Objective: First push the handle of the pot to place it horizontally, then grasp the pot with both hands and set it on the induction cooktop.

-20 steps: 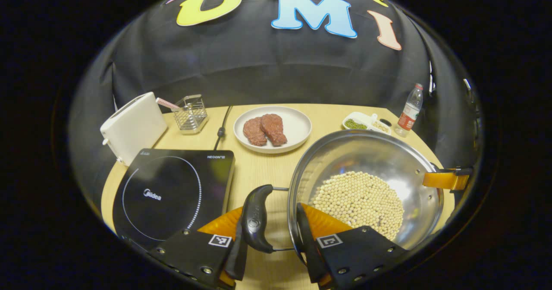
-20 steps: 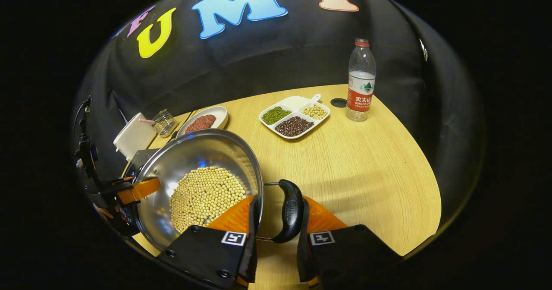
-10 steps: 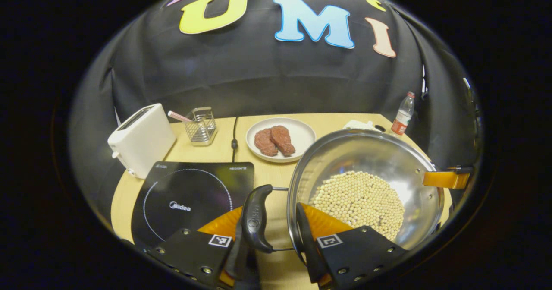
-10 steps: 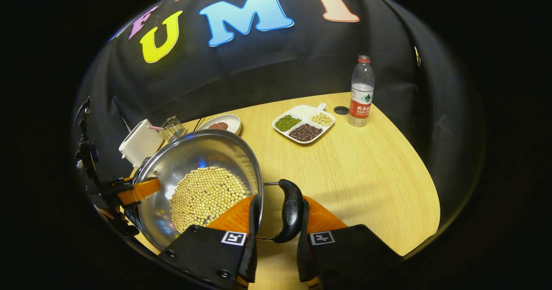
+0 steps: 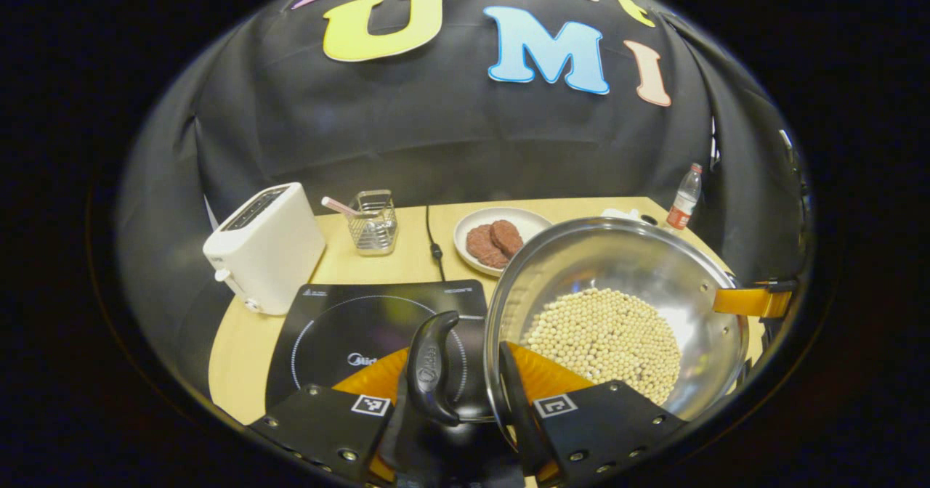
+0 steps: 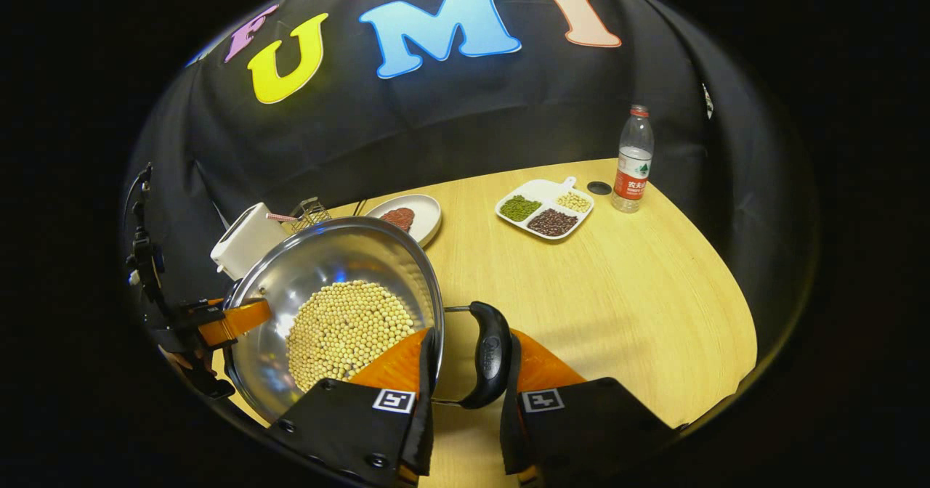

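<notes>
1. The pot, a shiny round steel pan (image 5: 625, 285) holding a bed of pale yellow beans (image 5: 607, 335), sits in the right half of the left gripper view, raised above the light wooden table (image 5: 240, 343). The left gripper (image 5: 459, 408) is clamped on the pot's black curved side handle (image 5: 430, 368): one finger lies against the handle's outer face and the other sits inside the rim. Beneath that handle lies the flat black induction cooktop (image 5: 363, 321) with its white ring. Behind it stand a white toaster (image 5: 265, 248), a wire mesh holder (image 5: 372, 221) with a pink-striped stick, and a white plate of brown meat patties (image 5: 494, 237). A clear water bottle with a red label (image 5: 683, 201) stands at the far right. The other gripper's finger reaches the pot's far rim.

2. In the right gripper view the pot (image 6: 327, 285) fills the lower left, held off the table (image 6: 617, 292). The right gripper (image 6: 465, 408) is closed on the pot's other black handle (image 6: 488, 364), one finger inside the rim and one outside the handle. The left gripper (image 6: 232, 317) grips the opposite rim. Further back are a white divided dish of green, dark red and pale beans (image 6: 545, 208), a black bottle cap (image 6: 599, 187) and the bottle (image 6: 632, 161).
</notes>
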A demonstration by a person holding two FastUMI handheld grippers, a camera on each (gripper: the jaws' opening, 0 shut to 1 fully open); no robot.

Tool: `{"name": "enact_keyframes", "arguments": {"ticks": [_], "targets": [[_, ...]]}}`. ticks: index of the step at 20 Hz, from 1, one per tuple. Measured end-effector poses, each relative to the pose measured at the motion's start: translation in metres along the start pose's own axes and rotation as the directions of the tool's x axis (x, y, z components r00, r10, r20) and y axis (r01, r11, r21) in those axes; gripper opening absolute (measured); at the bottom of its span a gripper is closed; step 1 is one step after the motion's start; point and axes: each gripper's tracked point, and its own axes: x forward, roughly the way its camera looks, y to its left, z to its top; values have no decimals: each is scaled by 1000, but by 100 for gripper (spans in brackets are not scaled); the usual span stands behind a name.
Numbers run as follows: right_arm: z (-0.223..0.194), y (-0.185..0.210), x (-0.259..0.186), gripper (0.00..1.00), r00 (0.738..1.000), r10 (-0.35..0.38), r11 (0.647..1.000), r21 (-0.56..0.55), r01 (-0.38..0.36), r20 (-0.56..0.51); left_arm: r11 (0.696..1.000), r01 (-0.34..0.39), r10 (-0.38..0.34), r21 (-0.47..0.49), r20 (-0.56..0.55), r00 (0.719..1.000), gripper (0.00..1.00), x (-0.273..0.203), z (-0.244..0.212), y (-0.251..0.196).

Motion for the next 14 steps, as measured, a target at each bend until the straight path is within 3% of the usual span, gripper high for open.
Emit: {"name": "enact_keyframes", "arguments": {"ticks": [3,8,9,12,14], "targets": [[-5,26,2,39,1000,4,1000,-1,-4,-2,1000,-2,2,-4,-2,1000,56,-3,-2,25],[-10,62,11,36,1000,9,1000,2,-9,-4,1000,-7,6,-7,-5,1000,56,-6,-8,65],[-10,69,15,39,1000,11,1000,-1,-11,-3,1000,-9,9,-9,-2,1000,56,-5,-8,73],[-11,93,26,35,1000,19,1000,-3,-19,-3,1000,-20,20,-13,-5,1000,56,1,-11,101],[-9,108,34,39,1000,27,1000,-5,-27,2,999,-28,28,-18,-2,1000,56,2,-11,120]]}}
